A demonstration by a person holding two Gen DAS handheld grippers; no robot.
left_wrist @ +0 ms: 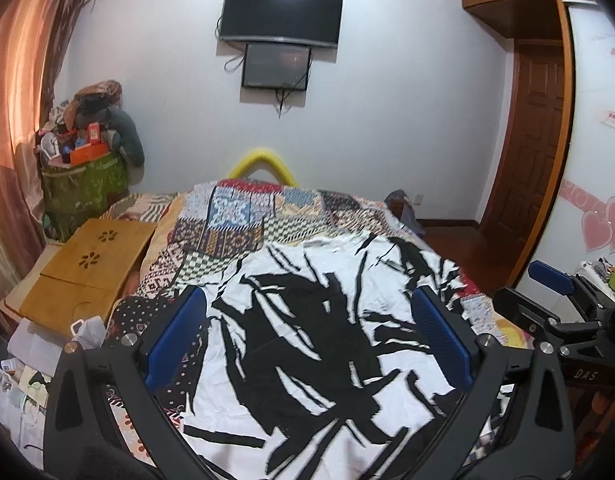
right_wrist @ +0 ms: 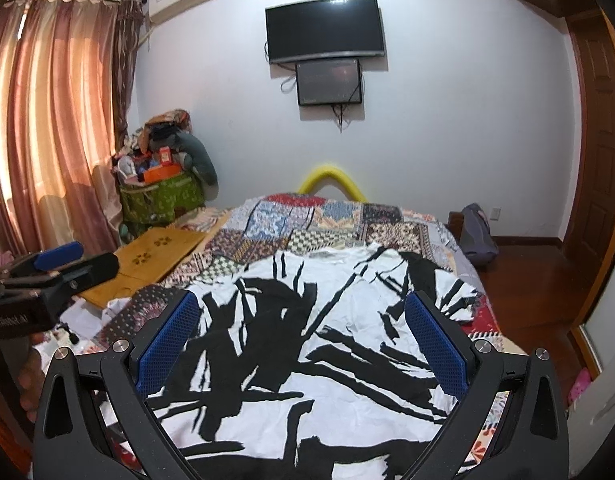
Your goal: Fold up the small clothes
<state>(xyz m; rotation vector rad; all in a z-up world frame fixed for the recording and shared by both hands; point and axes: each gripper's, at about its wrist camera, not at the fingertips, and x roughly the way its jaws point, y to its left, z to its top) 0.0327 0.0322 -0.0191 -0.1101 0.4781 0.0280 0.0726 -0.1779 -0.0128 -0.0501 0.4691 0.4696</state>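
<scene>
White-and-black printed cotton garment (left_wrist: 327,340) lies spread flat on the patchwork quilt (left_wrist: 235,220), filling the six o'clock half of both wrist views. Left gripper (left_wrist: 307,336) hovers above it, blue pads (left_wrist: 175,340) spread wide, holding nothing. Right gripper (right_wrist: 303,344) hovers likewise, fingers fully apart and empty. The fabric looks thin, light and limp, likely to sag and crease once lifted, so a pinch at an edge or corner seems best: the hem near six o'clock, or the wrinkled sleeve (right_wrist: 447,288) at two o'clock.
</scene>
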